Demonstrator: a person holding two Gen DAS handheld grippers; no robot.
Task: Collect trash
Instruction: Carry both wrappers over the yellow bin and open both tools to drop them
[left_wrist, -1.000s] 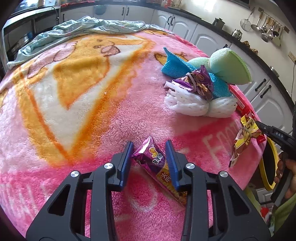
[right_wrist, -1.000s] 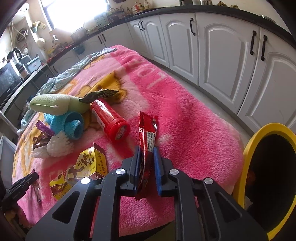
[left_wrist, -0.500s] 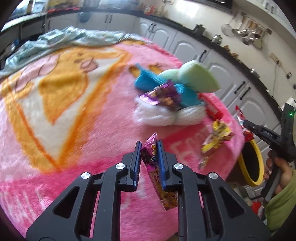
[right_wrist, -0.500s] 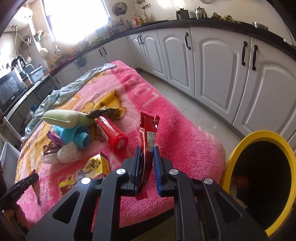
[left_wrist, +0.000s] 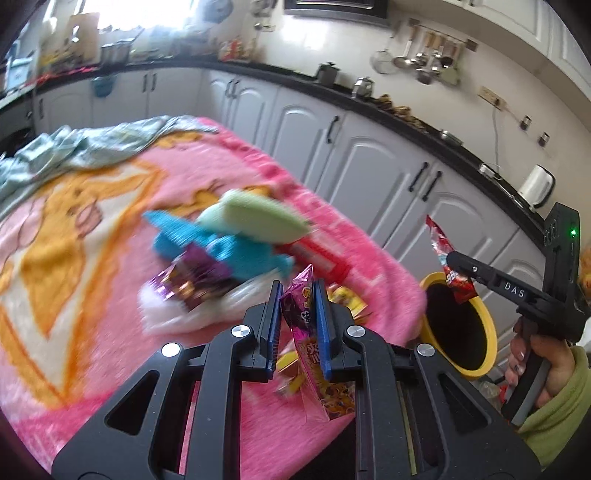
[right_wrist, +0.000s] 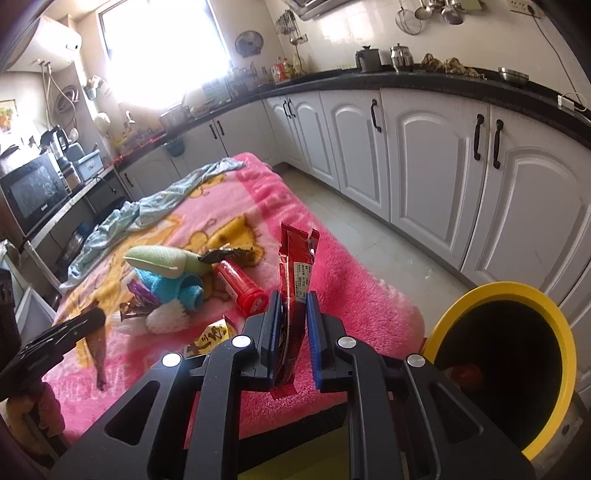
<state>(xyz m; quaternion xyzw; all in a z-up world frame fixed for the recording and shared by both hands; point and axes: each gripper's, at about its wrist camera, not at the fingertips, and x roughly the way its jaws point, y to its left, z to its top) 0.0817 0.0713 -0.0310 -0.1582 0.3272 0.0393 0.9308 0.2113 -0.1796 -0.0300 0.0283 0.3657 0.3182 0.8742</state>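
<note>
My left gripper (left_wrist: 297, 295) is shut on a pink-purple snack packet (left_wrist: 314, 350) and holds it above the pink blanket's near edge. My right gripper (right_wrist: 291, 306) is shut on a red wrapper (right_wrist: 295, 269), held upright to the left of the yellow-rimmed bin (right_wrist: 517, 299). In the left wrist view the right gripper (left_wrist: 452, 264) holds the red wrapper (left_wrist: 443, 254) over the bin (left_wrist: 484, 321). In the right wrist view the left gripper (right_wrist: 94, 319) shows at far left with its packet (right_wrist: 96, 350) hanging down.
On the pink blanket (right_wrist: 343, 273) lie a green sponge (right_wrist: 159, 258), blue cloth (right_wrist: 173, 288), red tube (right_wrist: 243, 286), purple wrapper (left_wrist: 192, 277), white netting (right_wrist: 166, 317) and a yellow carton (right_wrist: 214, 334). White cabinets (right_wrist: 424, 177) line the room.
My left gripper closed on the pink-purple packet, lifted it off the blanket and swung right toward the bin. My right gripper rose with the red wrapper, nearer the bin.
</note>
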